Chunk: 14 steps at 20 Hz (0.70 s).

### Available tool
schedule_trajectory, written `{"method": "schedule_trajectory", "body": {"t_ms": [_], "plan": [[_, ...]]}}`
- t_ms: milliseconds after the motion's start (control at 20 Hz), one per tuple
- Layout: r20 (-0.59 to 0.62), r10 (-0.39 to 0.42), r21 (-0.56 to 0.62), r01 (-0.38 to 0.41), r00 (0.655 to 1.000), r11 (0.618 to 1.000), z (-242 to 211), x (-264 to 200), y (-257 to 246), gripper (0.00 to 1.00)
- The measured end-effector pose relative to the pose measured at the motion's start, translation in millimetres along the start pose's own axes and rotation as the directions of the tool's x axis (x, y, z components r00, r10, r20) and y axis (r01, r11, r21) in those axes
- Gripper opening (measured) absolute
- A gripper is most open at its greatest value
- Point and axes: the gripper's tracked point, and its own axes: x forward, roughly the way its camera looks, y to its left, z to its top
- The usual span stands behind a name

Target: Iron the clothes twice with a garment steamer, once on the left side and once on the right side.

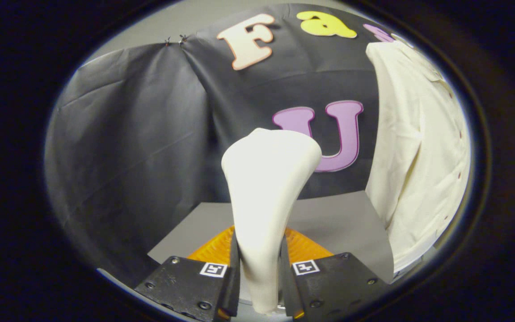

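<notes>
Against black cloth wall [128,134]: white steamer [266,188] between clamped fingers [233,277]; cream shirt [418,147] beside.

Steamer [264,205]: between the fingers of the gripper [259,273], both pressing its handle — head rising ahead of them.
Shirt [418,147]: hanging right of the steamer, apart from it.
Table [342,219]: below, beyond the fingers — before the booth wall [141,134].

Gripper [259,273]: two wedge-shaped finger housings, matte, flat-topped. Round screw heads sit at the corners of each housing. One small square black-and-white fiducial tag [213,269] is fixed on the housing at 7 o'clock, a second tag [306,267] on the housing at 5 o'clock, both near the inner edges.
</notes>
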Motion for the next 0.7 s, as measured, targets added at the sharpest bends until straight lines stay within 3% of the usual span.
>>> {"method": "schedule_trajectory", "body": {"t_ms": [400, 550, 700], "plan": [[0.208, 0.013, -0.067, 0.001, 0.978, 0.998, 58.7, -88.2, -28.3, 0.39], [0.27, -0.041, -0.089, 0.067, 0.962, 0.994, 72.2, -121.3, -54.0, 0.38], [0.281, -0.127, -0.027, 0.14, 0.951, 0.99, 84.8, -133.9, -109.7, 0.39]]}}
